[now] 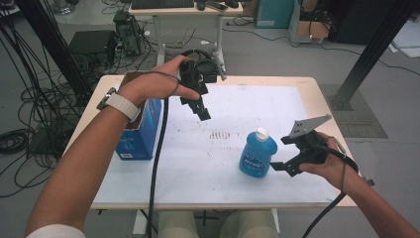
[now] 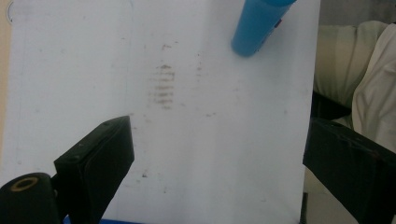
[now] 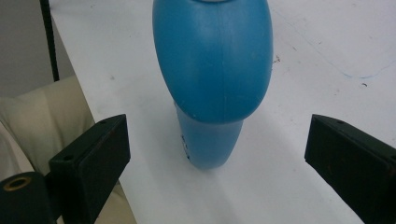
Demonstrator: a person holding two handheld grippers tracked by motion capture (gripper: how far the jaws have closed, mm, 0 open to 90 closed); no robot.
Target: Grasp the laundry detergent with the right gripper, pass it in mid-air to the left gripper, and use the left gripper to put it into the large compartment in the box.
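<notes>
1. Two tongs are in my hands over the white table (image 1: 297,99).
2. My left tongs (image 1: 200,106) hang above the middle of the high view, jaws spread wide, clamping nothing.
3. My right tongs (image 1: 287,166) sit at the lower right, jaws wide apart, just beside the blue bottle (image 1: 258,153).
4. The bottle stands upright, right of centre.
5. A blue box (image 1: 141,129) sits at the left, under my left wrist.

Bottle (image 1: 258,154) upright on table (image 1: 302,94), right of centre; box (image 1: 141,130) at left edge.
</notes>
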